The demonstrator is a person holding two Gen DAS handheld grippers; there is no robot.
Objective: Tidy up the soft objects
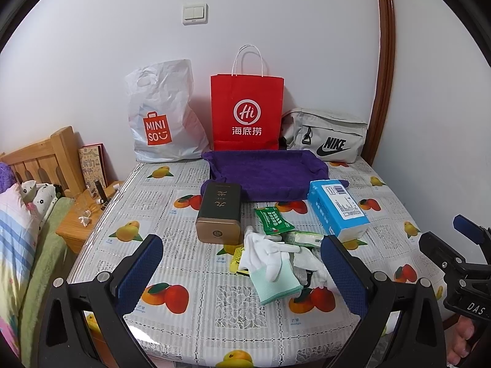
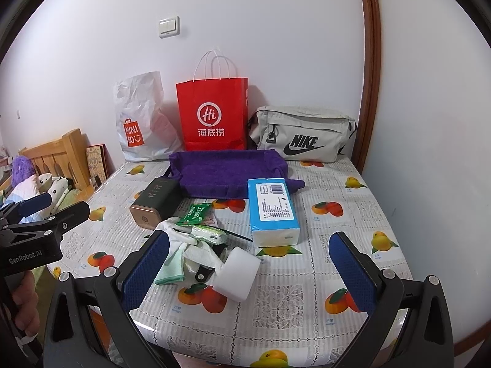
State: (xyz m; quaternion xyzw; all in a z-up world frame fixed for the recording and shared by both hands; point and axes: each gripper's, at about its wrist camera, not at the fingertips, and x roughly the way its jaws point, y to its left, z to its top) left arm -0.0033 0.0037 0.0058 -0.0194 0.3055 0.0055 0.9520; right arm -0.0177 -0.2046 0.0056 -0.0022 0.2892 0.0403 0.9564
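Fruit-print plastic cloth covers the bench (image 1: 190,312) against a white wall, and I see both tools held over its near edge. My left hand-held gripper (image 1: 242,273) has its blue pads spread wide with nothing between them; my right hand-held gripper (image 2: 254,273) is spread just as wide and also empty.

Just beyond the left one lies a loose heap of soft things: a white glove (image 1: 264,254) draped over a pale green cloth (image 1: 273,285), with a green sachet (image 1: 271,222) at the far side of the heap and a small wrapped green-and-white pack (image 1: 302,237) next to it. From the right wrist view, a white roll (image 2: 237,273) lies on its side at the heap's right edge, between that gripper's pads in the picture. A blue tissue pack (image 2: 271,210) lies to the right of the heap, apart from it. A gold-and-dark tin (image 1: 219,213) lies on its side to the left, just beside the sachet.

Farther back, a purple fabric tray (image 1: 264,171) sits open, its near corners touching or close to the tin and the tissue pack. Along the wall stand a white Miniso bag (image 1: 162,119), a red paper bag (image 1: 247,113) and a grey Nike pouch (image 1: 325,136). A wooden headboard (image 1: 46,156) shows at the far left.
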